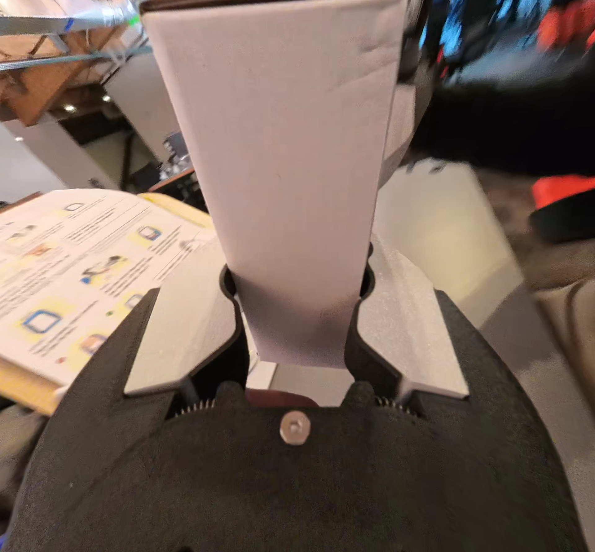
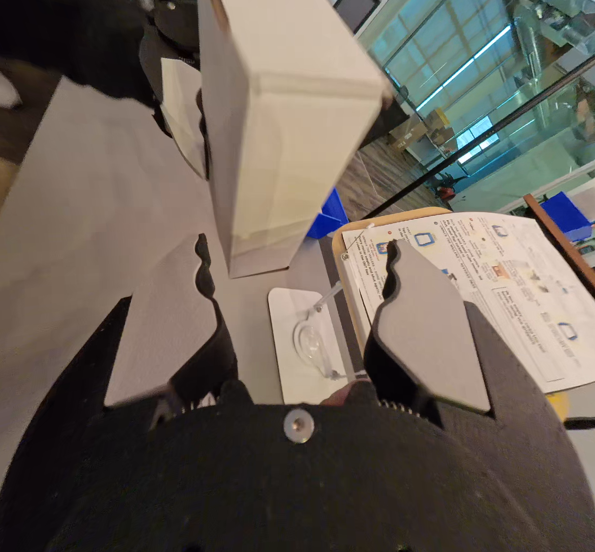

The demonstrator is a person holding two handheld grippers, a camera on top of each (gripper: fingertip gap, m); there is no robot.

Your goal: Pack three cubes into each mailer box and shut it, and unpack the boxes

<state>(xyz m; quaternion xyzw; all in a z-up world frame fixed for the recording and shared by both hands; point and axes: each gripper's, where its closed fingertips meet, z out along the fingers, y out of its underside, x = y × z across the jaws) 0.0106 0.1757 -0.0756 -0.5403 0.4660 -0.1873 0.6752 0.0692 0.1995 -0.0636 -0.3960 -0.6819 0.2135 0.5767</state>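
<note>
A white mailer box (image 1: 283, 150) is clamped between my left gripper's jaws, seen edge-on and standing up from the gripper (image 1: 299, 282). In the right wrist view the same box (image 2: 289, 134) appears shut and hangs tilted above the grey table (image 2: 96, 214). One of the left gripper's fingers (image 2: 178, 108) shows against the box's far side. My right gripper (image 2: 297, 250) is open and empty, just below and in front of the box, not touching it. No cubes are in view.
A printed instruction sheet (image 2: 483, 285) lies on a wooden board at the right, also in the left wrist view (image 1: 80, 266). A white pad with a clear hook (image 2: 302, 340) lies on the table. A blue bin (image 2: 325, 217) stands behind the box.
</note>
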